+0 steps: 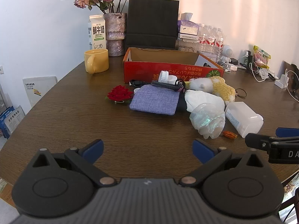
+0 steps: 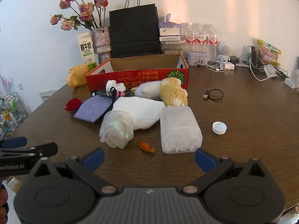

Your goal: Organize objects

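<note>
The white gable-topped milk carton [image 1: 96, 32] reads "鲜牛奶" over "FRESH MILK"; the red cardboard box [image 2: 137, 79] carries upside-down yellow Japanese print (too distorted to quote whole); the left gripper [image 2: 28, 147], seen from the right wrist, shows "enRobot.AI"; the right gripper [image 1: 276, 140], seen from the left wrist, shows "DA".

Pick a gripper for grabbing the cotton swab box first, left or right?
Right, probably. The cotton swab box lies just ahead of the open right gripper; from the open left gripper it sits far off to the side.
</note>
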The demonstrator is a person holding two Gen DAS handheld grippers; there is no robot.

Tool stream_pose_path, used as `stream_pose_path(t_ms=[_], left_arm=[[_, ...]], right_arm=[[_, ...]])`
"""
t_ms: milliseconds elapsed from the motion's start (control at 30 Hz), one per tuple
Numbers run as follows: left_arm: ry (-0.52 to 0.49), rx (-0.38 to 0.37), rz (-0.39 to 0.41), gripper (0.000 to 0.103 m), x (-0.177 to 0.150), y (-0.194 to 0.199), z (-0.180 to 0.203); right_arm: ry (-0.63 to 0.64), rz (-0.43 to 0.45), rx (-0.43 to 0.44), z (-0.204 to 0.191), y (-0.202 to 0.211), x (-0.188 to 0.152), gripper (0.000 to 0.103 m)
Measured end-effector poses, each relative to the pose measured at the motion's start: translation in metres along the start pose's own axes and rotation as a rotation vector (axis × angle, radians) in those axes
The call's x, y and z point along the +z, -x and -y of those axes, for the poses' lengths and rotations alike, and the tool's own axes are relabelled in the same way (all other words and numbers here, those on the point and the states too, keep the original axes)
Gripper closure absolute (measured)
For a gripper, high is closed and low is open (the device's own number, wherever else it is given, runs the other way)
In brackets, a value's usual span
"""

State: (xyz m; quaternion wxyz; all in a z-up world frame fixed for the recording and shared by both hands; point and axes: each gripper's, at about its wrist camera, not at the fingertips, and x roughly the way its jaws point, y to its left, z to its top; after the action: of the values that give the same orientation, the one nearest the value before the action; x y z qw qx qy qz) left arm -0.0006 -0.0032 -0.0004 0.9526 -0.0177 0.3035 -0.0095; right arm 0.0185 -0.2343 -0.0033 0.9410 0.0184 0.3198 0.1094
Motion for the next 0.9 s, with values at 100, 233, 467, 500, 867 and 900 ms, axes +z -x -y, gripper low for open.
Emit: stream_pose_path(t_ms=[100, 233, 467, 500, 867, 900], left_arm=[[0.000, 0.000, -0.001, 0.000, 0.0000, -0.0001, 0.0000], [0.000, 0.001, 0.000, 0.000, -0.0001, -0.0002, 0.0001], [0.001, 0.000, 0.000, 0.000, -0.0002, 0.0000, 0.0003], [0.001, 0.001, 0.000, 0.000, -0.0002, -0.0001, 0.0002], [0.001, 0.001, 0.000, 0.000, -0.0004, -0.0001, 0.0006], [0.002, 0.001, 0.000, 0.000, -0.0003, -0.0001, 0.0006]], right_arm=[[0.000, 0.000, 0.000, 0.0000, -0.0003, -0.0005, 0.000], [0.000, 0.000, 0.000, -0.0003, 0.0015, 0.0000, 0.000], [0.000, 0.000, -0.001, -0.0007, -0.0004, -0.0001, 0.000], [0.001, 0.000, -0.001, -0.0007, -0.0003, 0.0002, 0.000], [0.001, -0.001, -0.002, -0.0015, -0.0004, -0.0005, 0.000], [0.001, -0.001, -0.002, -0.0015, -0.0003, -0.0003, 0.000]])
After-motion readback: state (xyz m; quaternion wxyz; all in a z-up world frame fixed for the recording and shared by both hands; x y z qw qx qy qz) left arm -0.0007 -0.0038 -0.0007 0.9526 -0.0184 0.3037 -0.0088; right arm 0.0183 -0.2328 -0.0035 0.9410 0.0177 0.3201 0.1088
